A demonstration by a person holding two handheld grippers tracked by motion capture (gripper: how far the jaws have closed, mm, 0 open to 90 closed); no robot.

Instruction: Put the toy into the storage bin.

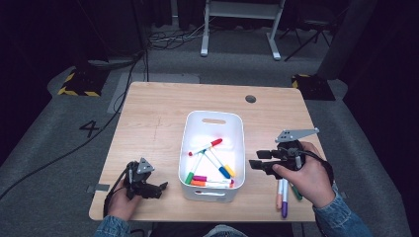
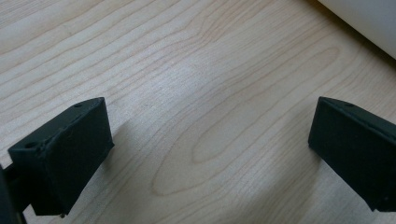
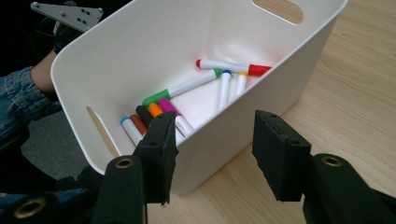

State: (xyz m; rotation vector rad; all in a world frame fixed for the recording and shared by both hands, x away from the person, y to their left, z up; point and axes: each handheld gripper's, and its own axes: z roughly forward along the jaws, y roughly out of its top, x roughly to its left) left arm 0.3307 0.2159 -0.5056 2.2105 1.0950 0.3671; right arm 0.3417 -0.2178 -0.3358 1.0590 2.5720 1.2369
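Note:
A white bin (image 1: 237,148) stands mid-table and holds several markers (image 1: 210,168) with red, green, blue, yellow, orange and magenta caps. In the right gripper view the same markers (image 3: 196,88) lie on the floor of the bin (image 3: 116,60). My right gripper (image 1: 253,164) hovers just right of the bin, pointing at its wall. Its jaws (image 3: 215,140) are open with nothing between them. Three more markers (image 1: 284,200) lie on the table under my right hand. My left gripper (image 1: 162,188) rests low at the front left, open over bare wood (image 2: 210,140).
The wooden table (image 1: 158,113) has a round cable hole (image 1: 250,98) at the back right. A corner of the bin (image 2: 369,23) shows near the left gripper. Beyond the table are grey floor, cables and a desk frame (image 1: 237,29).

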